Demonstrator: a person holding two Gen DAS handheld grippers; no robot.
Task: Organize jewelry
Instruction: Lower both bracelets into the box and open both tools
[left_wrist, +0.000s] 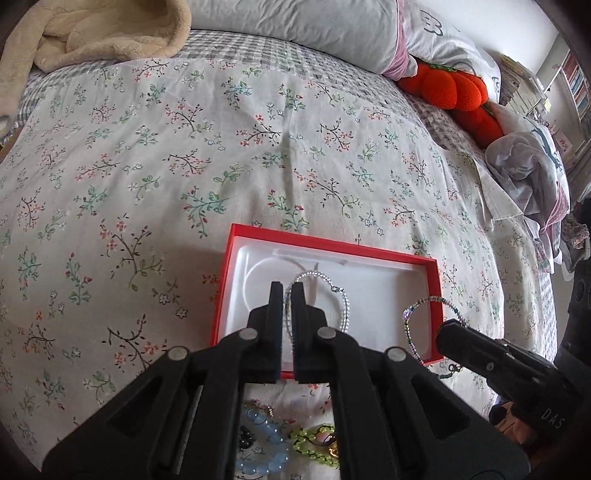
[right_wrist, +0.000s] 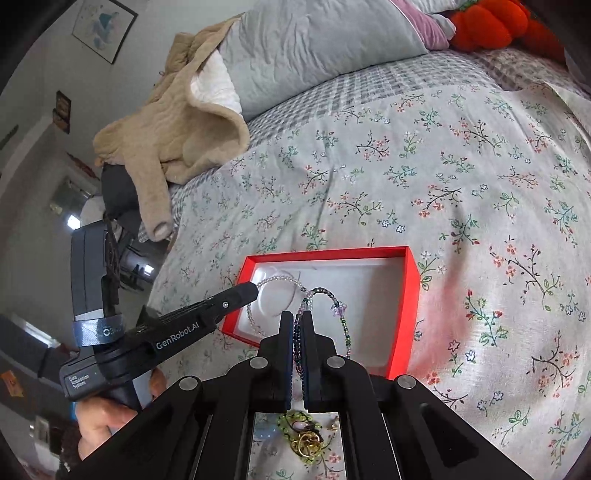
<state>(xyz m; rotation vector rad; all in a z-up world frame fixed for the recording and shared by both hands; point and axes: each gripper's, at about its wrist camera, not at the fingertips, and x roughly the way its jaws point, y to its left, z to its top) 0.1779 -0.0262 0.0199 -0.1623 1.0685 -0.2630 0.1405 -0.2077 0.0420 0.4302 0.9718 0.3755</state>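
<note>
An open red box (left_wrist: 325, 245) with a white liner lies on the floral bedspread; it also shows in the right wrist view (right_wrist: 406, 314). My left gripper (left_wrist: 288, 291) is shut on a silver bead bracelet (left_wrist: 341, 302) held over the box. My right gripper (right_wrist: 297, 320) is shut on a purple and green bead bracelet (right_wrist: 341, 314), also over the box; that bracelet shows in the left wrist view (left_wrist: 417, 306) at the box's right edge. The left gripper (right_wrist: 251, 291) enters the right wrist view from the left with the silver bracelet (right_wrist: 280, 281).
More jewelry lies on the bedspread near me: a pale blue bead bracelet (left_wrist: 266, 443), a yellow-green bead piece (left_wrist: 314, 443) and gold rings (right_wrist: 308, 445). A beige garment (right_wrist: 177, 122), pillows (left_wrist: 303, 29) and an orange plush (left_wrist: 454, 92) lie at the far side of the bed.
</note>
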